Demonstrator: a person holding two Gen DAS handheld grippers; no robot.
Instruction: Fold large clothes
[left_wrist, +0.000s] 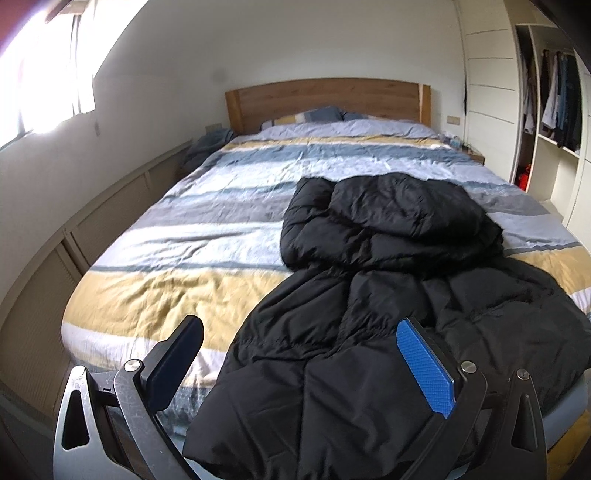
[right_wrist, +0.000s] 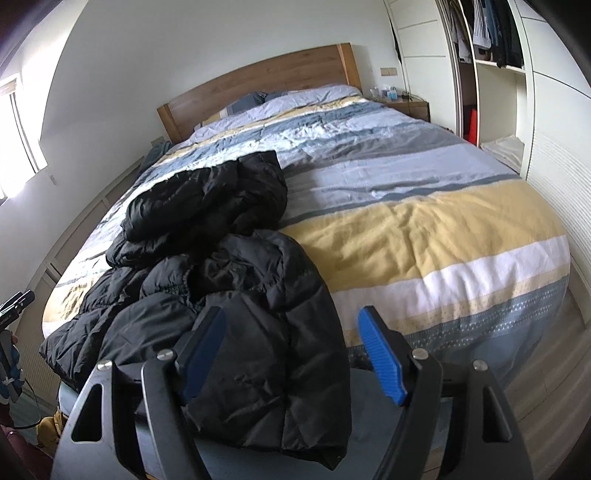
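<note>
Nearest the left wrist camera, the left gripper (left_wrist: 299, 365) stands with its fingers (left_wrist: 424, 369) spread wide, nothing pressed between them. One finger hangs over the yellow band of the duvet (left_wrist: 166, 288), the other, with a blue ribbed pad, over the black puffer jacket (left_wrist: 369, 314). No pad touches the fabric.

From the right wrist view, the right gripper (right_wrist: 291, 350) is also apart, its fingers (right_wrist: 380, 354) well spread and empty. The near hem of the jacket (right_wrist: 240, 295) shows between them, but the pads do not press on it. The left-hand finger sits over the black cloth; the other sits over the foot edge of the bed (right_wrist: 480, 332).

That jacket lies crumpled on the bed, toward the foot. Its lower part drapes over the mattress edge nearest the cameras, and its upper part is bunched in a heap farther up the bed, toward the wooden headboard (left_wrist: 328, 99). Quilted panels are creased and folded on themselves; which part is a sleeve or a hood cannot be told.

Striped bedding in blue, grey, white and yellow covers the bed, with pillows (left_wrist: 314, 118) against the headboard. An open wardrobe (left_wrist: 554, 92) with hanging clothes stands on the right side of the room, a nightstand (right_wrist: 410, 105) beside the bed, and a bright window (left_wrist: 44, 74) on the left wall.
</note>
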